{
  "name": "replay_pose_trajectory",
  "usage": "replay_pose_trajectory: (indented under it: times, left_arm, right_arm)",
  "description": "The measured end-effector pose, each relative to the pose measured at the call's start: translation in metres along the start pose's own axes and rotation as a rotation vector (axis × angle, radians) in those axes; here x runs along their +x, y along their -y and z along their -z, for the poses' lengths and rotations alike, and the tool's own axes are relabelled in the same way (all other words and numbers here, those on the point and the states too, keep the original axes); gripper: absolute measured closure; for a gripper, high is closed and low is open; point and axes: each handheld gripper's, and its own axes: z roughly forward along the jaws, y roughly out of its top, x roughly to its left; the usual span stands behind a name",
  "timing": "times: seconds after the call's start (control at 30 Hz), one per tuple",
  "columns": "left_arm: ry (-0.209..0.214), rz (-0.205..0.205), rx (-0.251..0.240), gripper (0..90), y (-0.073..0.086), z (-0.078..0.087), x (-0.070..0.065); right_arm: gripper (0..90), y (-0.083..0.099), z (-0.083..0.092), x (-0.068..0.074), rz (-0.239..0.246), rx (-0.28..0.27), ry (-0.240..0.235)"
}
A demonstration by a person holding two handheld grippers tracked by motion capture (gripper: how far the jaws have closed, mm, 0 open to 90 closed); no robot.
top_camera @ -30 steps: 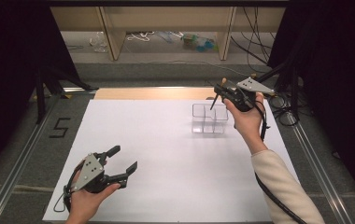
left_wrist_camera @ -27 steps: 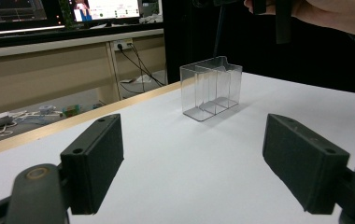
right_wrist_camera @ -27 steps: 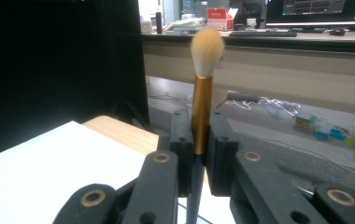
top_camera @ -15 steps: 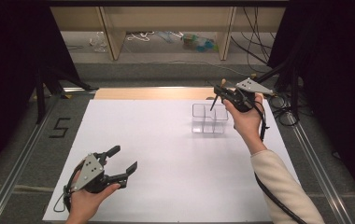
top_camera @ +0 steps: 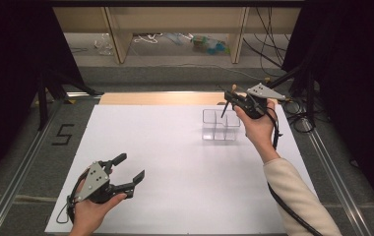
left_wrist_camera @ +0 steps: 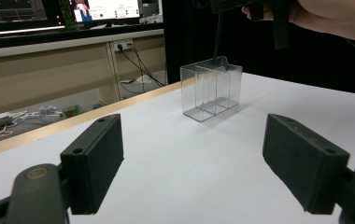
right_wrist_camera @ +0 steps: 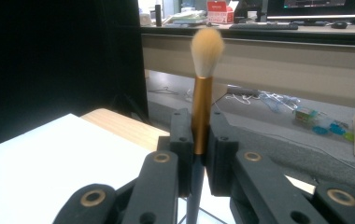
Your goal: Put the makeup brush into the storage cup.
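Observation:
A makeup brush (right_wrist_camera: 202,107) with tan bristles, a gold ferrule and a dark handle stands upright in my right gripper (right_wrist_camera: 199,135), which is shut on it. In the high view the right gripper (top_camera: 235,101) hovers over the far right of the white sheet, and the brush handle (top_camera: 223,110) points down at a clear divided organizer (top_camera: 219,125). In the left gripper view the organizer (left_wrist_camera: 210,91) stands ahead, with the handle tip (left_wrist_camera: 219,32) just above its back compartment. My left gripper (top_camera: 130,167) is open near the front left, its fingers (left_wrist_camera: 94,163) wide apart and holding nothing.
A white sheet (top_camera: 175,162) covers the table, with a wooden strip (top_camera: 150,98) along its far edge. A "5" mark (top_camera: 63,133) lies on the grey mat at left. Cables (top_camera: 298,110) trail at the right. Metal rails run down both sides.

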Motion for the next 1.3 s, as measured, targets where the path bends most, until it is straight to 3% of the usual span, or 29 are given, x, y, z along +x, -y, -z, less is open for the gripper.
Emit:
replay_pose_trajectory:
  times: [0.73,1.3]
  left_arm:
    - [-0.001,0.0,0.002,20.6,0.0,0.0,0.0]
    - [-0.001,-0.001,0.003,20.7,0.0,0.0,0.0]
  right_arm:
    - [83.6,0.007,-0.004,0.0,-0.005,0.019,0.007]
    - [83.6,0.013,-0.009,-0.001,0.02,0.03,0.011]
